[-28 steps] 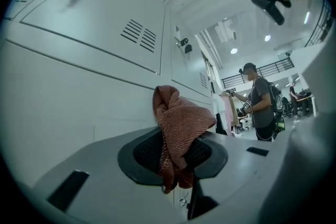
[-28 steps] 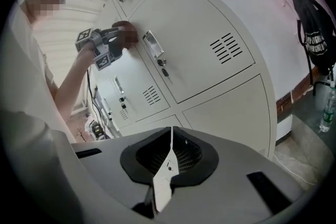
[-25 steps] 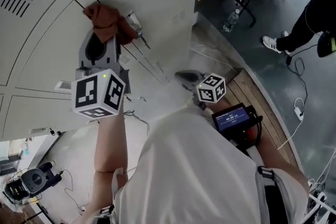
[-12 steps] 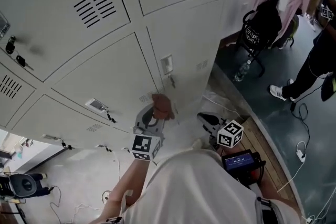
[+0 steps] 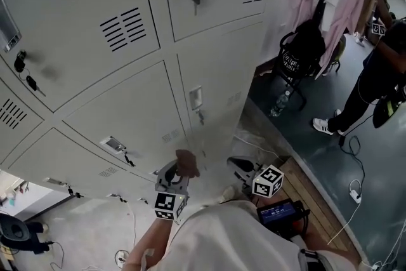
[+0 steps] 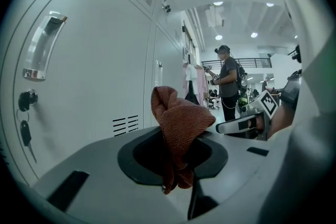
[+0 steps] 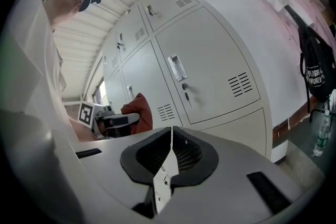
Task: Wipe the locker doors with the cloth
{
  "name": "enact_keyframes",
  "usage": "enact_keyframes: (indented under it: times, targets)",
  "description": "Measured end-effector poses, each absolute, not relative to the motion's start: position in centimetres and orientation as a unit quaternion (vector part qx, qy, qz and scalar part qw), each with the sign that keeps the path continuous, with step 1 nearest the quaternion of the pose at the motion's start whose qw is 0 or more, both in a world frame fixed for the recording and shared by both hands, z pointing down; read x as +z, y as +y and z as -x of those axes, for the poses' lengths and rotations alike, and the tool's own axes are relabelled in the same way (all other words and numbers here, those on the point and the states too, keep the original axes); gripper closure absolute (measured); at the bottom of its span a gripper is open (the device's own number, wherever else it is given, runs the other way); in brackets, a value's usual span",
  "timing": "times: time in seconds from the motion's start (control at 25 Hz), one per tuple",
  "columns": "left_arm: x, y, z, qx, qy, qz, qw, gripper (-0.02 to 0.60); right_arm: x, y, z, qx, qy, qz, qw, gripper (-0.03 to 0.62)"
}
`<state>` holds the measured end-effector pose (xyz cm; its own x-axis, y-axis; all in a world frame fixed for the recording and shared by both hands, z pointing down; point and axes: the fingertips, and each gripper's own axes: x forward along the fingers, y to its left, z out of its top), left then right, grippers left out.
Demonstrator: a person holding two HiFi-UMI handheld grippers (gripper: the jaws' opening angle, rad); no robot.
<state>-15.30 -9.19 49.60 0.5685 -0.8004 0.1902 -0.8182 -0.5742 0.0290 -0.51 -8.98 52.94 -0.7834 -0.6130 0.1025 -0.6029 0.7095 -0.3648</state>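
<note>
Floor [image 5: 317, 158]: dark, smooth surface at the foot of the lockers. Upright plastic bottle [image 5: 277, 105] stands on it. Loose cable [image 5: 362, 169] trails across. Wooden boards [image 5: 312, 190] lie alongside.

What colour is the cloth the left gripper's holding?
Rusty reddish-brown; the cloth shows best in the left gripper view.

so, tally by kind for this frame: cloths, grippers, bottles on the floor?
Cloths: 1, a rust-red cloth.
Grippers: 2, the left gripper shut on the cloth, the right gripper shut with nothing in it.
Bottles: 1, a bottle standing on the floor near the lockers.
Total: 4.
</note>
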Motion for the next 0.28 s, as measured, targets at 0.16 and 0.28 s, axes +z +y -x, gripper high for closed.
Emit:
enact_keyframes:
  times: [0.16,0.28]
  targets:
    - [49.8,-9.0,14.3,0.075,-0.446,-0.89,0.06,0.491,53.0,-8.6,0.2,-0.194,0.923,0.332,0.014,0.571]
    - [50.1,-8.8,14.0,0.075,-0.443,-0.891,0.069,0.491,52.9,-8.6,0.0,-0.195,0.922,0.333,0.014,0.571]
